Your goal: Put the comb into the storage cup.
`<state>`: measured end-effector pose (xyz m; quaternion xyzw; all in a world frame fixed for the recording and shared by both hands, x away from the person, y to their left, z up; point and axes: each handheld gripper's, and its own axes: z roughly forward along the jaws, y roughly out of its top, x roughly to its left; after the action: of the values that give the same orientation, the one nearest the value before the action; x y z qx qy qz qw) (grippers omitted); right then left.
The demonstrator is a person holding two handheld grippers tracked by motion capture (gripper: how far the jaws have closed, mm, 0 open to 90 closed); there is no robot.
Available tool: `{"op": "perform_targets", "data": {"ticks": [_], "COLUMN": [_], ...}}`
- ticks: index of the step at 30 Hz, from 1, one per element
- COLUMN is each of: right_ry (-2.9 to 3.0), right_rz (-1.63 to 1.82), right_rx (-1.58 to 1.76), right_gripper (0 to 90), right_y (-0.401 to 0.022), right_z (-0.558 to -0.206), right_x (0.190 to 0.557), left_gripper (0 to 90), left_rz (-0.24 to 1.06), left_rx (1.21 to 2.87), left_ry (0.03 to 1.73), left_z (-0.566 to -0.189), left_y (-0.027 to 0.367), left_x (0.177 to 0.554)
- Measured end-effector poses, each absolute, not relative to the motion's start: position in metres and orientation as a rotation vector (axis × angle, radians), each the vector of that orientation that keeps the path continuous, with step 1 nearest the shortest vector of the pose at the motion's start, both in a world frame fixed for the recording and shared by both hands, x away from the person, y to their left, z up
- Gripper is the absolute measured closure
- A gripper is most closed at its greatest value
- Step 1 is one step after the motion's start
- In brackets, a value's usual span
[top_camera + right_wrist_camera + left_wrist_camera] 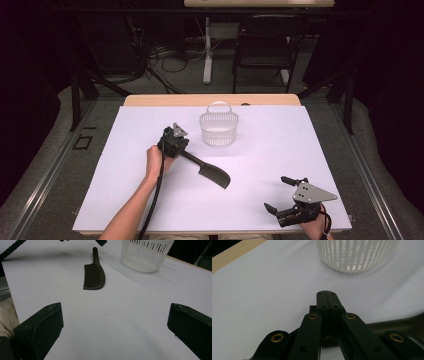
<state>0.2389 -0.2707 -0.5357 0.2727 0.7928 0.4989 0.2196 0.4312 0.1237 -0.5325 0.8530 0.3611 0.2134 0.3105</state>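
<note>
Item: comb [212, 172], dark, long-handled, lying flat near the middle of the white worktop [280, 145], handle pointing far-left, toothed head near-right. It is being gripped at the handle end by the left gripper [182, 150], whose fingers [327, 302] are being pressed fully together in the left gripper view, with the handle [397, 323] seen running off to the right beneath them.

Item: basket [218, 127], white, slotted, with a hoop handle, standing just beyond the comb toward the far edge; judged the likely destination.

Item: right gripper [284, 195], resting at the near right, well apart from the comb, its fingers [40, 327] being held wide open on nothing.

Handling note: the grip is being taken far out on the handle, so the heavy toothed head is likely to sag or swing. The lift is best being made slowly and straight up, the comb being kept level, then being carried over the basket rim and lowered head-first before release. The basket is light and may tip if nudged.
</note>
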Motion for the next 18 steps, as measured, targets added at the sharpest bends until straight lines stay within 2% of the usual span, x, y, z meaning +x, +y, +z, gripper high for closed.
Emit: {"op": "perform_targets", "data": {"ticks": [18], "right_ry": [2.204], "right_rz": [1.375], "right_rx": [0.753], "right_gripper": [0.3], "right_y": [-0.2714], "right_z": [-0.5363], "right_x": [0.2393], "left_gripper": [90.0], "left_rz": [0.557], "left_rx": [2.375], "left_ry": [0.952], "left_z": [-0.5416], "left_y": [0.1181], "left_x": [0.4357]}}
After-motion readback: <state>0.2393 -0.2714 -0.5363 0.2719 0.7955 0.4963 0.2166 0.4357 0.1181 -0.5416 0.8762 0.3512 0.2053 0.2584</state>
